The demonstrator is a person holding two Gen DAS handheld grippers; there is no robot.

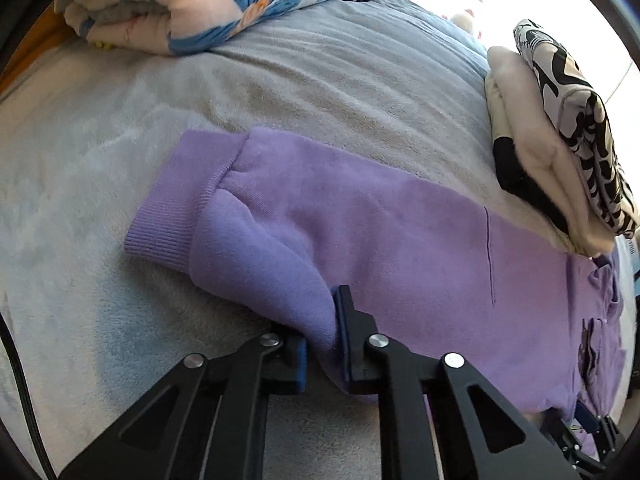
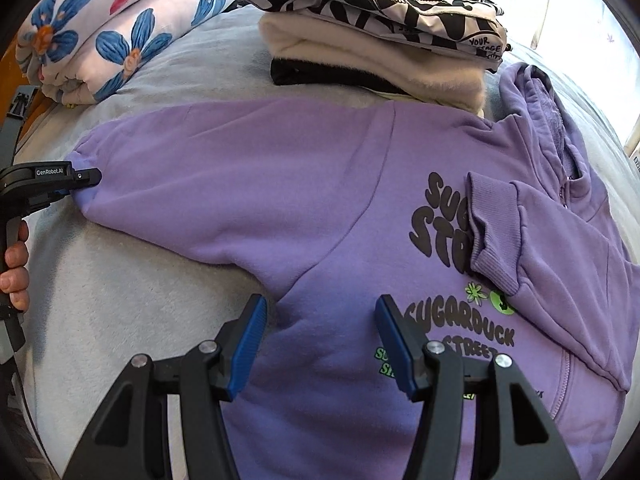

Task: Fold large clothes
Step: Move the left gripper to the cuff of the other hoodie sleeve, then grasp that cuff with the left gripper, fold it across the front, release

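Across the grey-blanketed bed point(image 2: 120, 300) a purple hoodie point(image 2: 320, 208) lies spread flat, its far edge tucked against a stack of folded clothes point(image 2: 380, 40), with one ribbed cuff point(image 2: 494, 236) already laid over the printed chest. It looks like thick, soft fleece: fairly heavy, limp, prone to sag and bunch. The left gripper point(image 1: 320, 344) has its jaws clenched on the outstretched sleeve point(image 1: 280, 248) just behind its ribbed cuff point(image 1: 168, 224), a sound hold. The right gripper point(image 2: 320, 336) hovers released over the underarm; the side seam there seems the best grip

Bright daylight blows out the upper right; fisheye edges curve, dark-rimmed; focus sharp.
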